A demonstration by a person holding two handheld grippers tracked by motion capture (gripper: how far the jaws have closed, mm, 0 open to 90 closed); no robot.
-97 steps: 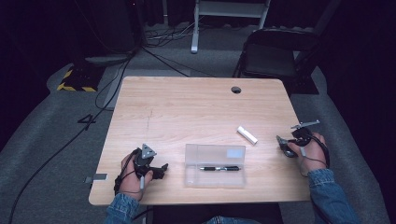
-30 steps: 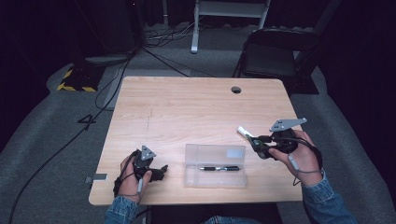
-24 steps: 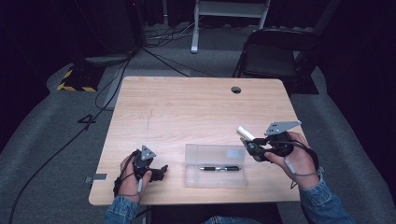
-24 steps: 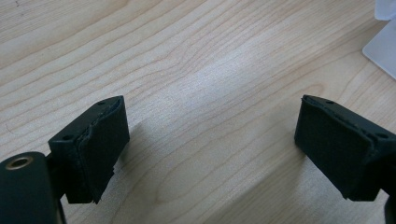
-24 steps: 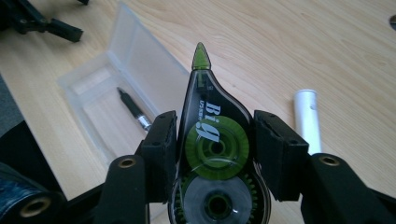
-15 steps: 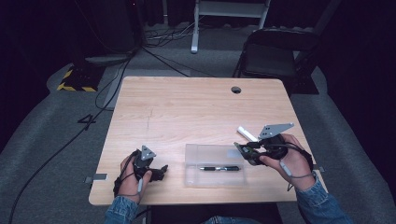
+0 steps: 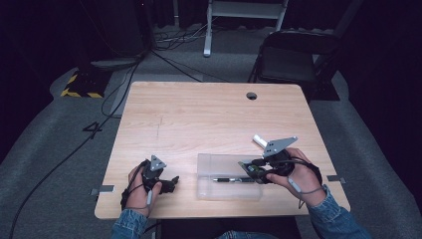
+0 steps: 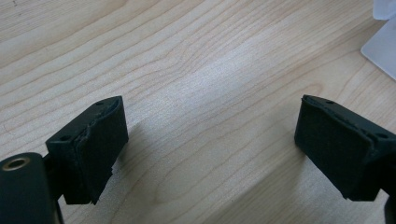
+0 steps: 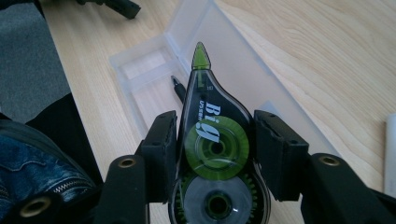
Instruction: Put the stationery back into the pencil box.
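Leftward since earlier, the right claw (image 9: 212, 154) is clenching a green-and-clear correction tape dispenser (image 9: 212, 140) over the clear plastic pencil case (image 7: 224, 175); the left claw (image 8: 210, 140) is resting released on the wooden counter (image 7: 199, 114).

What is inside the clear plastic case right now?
A black pen lies inside the clear case. The right gripper holds a green correction tape above it, covering part of the pen.

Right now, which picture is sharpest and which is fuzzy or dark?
Right gripper view: sharpest, the correction tape crisp between the jaws. Left gripper view: the table bright with soft glare, jaws casting shadows. High view: fuzzier, dark around the table, the clear case faint.
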